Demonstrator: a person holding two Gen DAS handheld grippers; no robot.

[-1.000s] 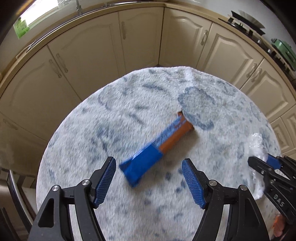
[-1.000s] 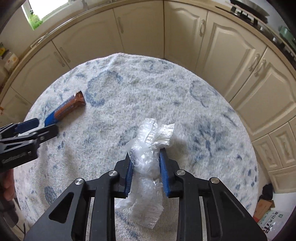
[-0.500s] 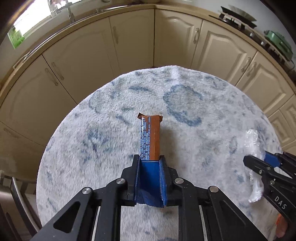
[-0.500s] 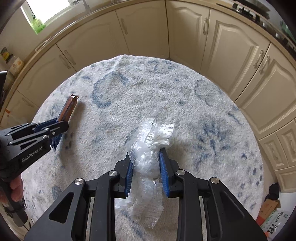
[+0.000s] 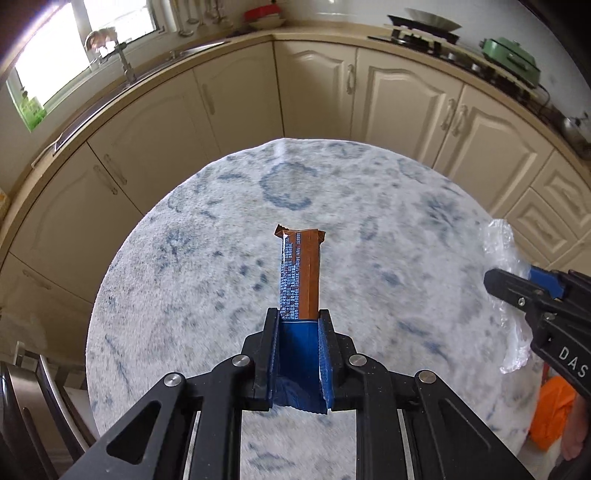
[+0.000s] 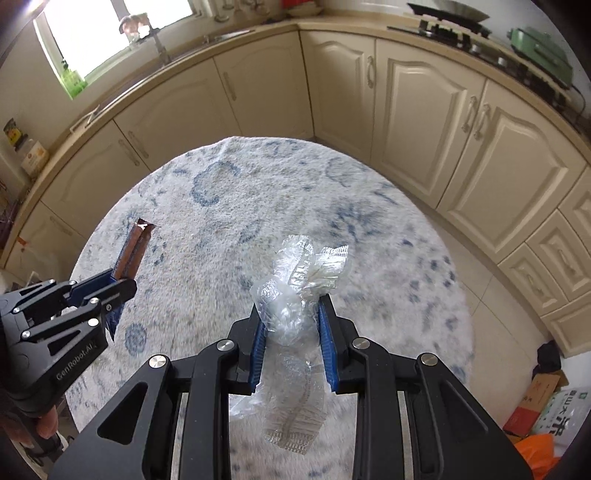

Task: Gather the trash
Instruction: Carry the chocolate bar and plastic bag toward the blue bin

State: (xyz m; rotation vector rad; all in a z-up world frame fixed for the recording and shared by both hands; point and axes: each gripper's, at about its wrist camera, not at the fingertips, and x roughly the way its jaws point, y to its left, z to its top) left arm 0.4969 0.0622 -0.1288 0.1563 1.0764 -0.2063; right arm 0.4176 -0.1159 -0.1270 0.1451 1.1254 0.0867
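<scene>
My left gripper (image 5: 298,321) is shut on a blue and brown snack wrapper (image 5: 301,273), which sticks out forward above the round white and blue rug (image 5: 207,258). The wrapper (image 6: 133,246) and left gripper (image 6: 120,291) also show at the left of the right wrist view. My right gripper (image 6: 290,306) is shut on a crumpled clear plastic wrapper (image 6: 291,295), held above the rug (image 6: 388,266). The right gripper (image 5: 517,284) and its plastic (image 5: 504,247) show at the right edge of the left wrist view.
Cream kitchen cabinets (image 5: 314,88) curve around the rug, with a sink and window at the back left and a hob (image 5: 424,35) at the back right. An orange bag (image 5: 554,413) and boxes (image 6: 546,402) lie on the floor at the right.
My left gripper closed on the snack wrapper lying on the rug and lifted it, so it now points straight forward. The right gripper kept hold of the plastic and rose too.
</scene>
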